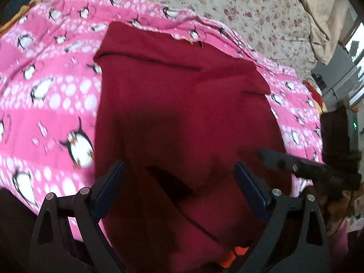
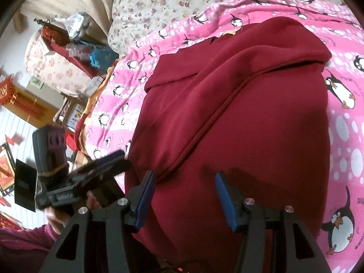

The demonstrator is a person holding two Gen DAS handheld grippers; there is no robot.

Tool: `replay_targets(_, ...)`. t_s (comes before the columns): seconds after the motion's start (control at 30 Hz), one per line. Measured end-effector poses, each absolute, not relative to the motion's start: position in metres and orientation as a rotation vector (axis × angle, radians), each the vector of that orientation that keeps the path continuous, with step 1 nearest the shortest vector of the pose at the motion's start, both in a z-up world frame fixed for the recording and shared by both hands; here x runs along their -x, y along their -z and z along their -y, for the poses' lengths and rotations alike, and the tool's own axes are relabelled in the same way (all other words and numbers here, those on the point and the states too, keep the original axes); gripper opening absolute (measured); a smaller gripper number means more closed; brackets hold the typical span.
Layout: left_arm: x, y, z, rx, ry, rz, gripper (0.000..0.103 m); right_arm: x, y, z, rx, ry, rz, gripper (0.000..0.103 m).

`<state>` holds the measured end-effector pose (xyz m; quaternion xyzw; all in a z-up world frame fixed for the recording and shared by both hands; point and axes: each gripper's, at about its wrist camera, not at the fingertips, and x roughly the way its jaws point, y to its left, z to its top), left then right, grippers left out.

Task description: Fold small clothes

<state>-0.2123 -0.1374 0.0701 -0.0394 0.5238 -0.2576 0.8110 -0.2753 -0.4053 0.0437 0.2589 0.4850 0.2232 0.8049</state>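
Dark red fleece garment (image 2: 238, 118) lies rumpled across the frame's centre on a pink penguin-print blanket (image 1: 45, 86). Left gripper (image 1: 179, 177) hangs wide open above it; right gripper (image 2: 185, 188), half open, holds nothing, low in frame.

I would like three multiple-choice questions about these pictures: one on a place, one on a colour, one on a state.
1. Where does the garment lie?
A. on a penguin blanket
B. on a chair
C. in a basket

2. What colour is the garment?
A. green
B. dark red
C. white

3. How do the jaws of the left gripper stand?
A. wide apart
B. shut on a sock
C. shut on a towel

Answers:
1 A: the garment rests on the pink penguin blanket.
2 B: it is dark red in both views.
3 A: the left gripper has its fingers spread above the cloth.
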Motion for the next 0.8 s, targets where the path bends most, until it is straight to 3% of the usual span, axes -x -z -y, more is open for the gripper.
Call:
replay_targets(0.4,0.196,-0.048,0.154,0.157,0.51,-1.143,0.092,0.277,-0.041,0.412,-0.593,-0.463,-1.005,0.058)
replay_targets(0.53,0.188,-0.052,0.148,0.203,0.473,-1.131,0.064,0.278,-0.04,0.428,-0.643,-0.416,-0.984,0.058)
replay_targets(0.6,0.185,-0.054,0.148,0.171,0.472,-1.132,0.042,0.277,-0.039,0.433,-0.657,-0.4,-0.98,0.058)
replay_targets(0.63,0.183,-0.055,0.147,0.16,0.465,-1.133,0.025,0.277,-0.039,0.435,-0.662,-0.395,-0.979,0.058)
replay_targets(0.8,0.182,-0.066,0.139,0.156,0.511,-1.126,0.022,0.275,-0.037,0.444,-0.704,-0.368,-0.974,0.058)
